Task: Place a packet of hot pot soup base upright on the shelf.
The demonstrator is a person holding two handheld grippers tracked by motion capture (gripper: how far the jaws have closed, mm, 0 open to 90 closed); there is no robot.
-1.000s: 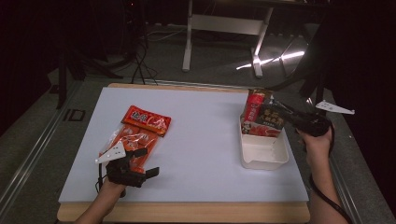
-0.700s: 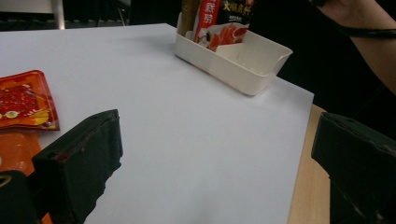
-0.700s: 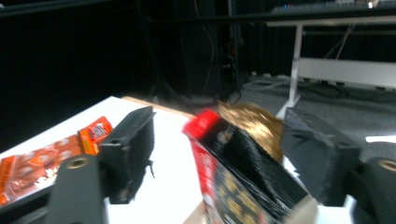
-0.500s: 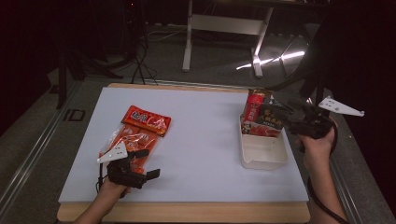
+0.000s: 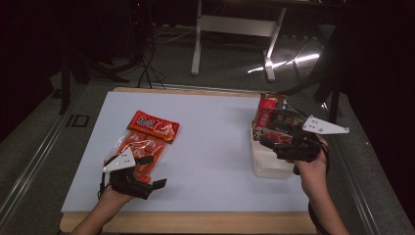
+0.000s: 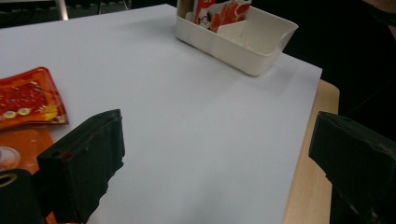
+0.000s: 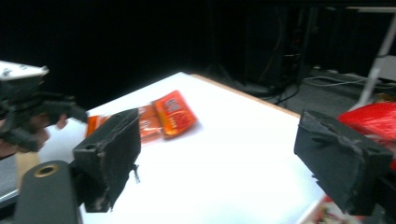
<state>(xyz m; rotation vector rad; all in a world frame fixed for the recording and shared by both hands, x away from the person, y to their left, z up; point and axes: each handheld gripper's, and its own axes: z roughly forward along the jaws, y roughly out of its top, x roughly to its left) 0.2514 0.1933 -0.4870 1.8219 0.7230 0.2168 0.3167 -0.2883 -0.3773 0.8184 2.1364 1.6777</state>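
Note:
A red snack packet (image 5: 154, 125) and an orange one (image 5: 139, 149) lie flat on the white mat's left half. My left gripper (image 5: 155, 171) rests just in front of the orange packet, open and holding nothing; its view shows the red packet (image 6: 25, 98) beside its left jaw. My right gripper (image 5: 264, 140) hovers over the white bin (image 5: 266, 166), in which several packets (image 5: 268, 115) stand at the far end. Its jaws have just opened wide, then eased in slightly, with nothing between them. It points left across the mat at the red packet (image 7: 175, 112).
The white mat (image 5: 210, 147) lies on a wooden table whose near edge (image 5: 195, 223) shows below it. The bin (image 6: 261, 51) stands at the mat's right edge. Beyond the table are dark floor, cables and a metal stand (image 5: 198, 44).
My right gripper has drawn away from the packets in the bin, leftward and toward the near side. My left gripper has stayed put.

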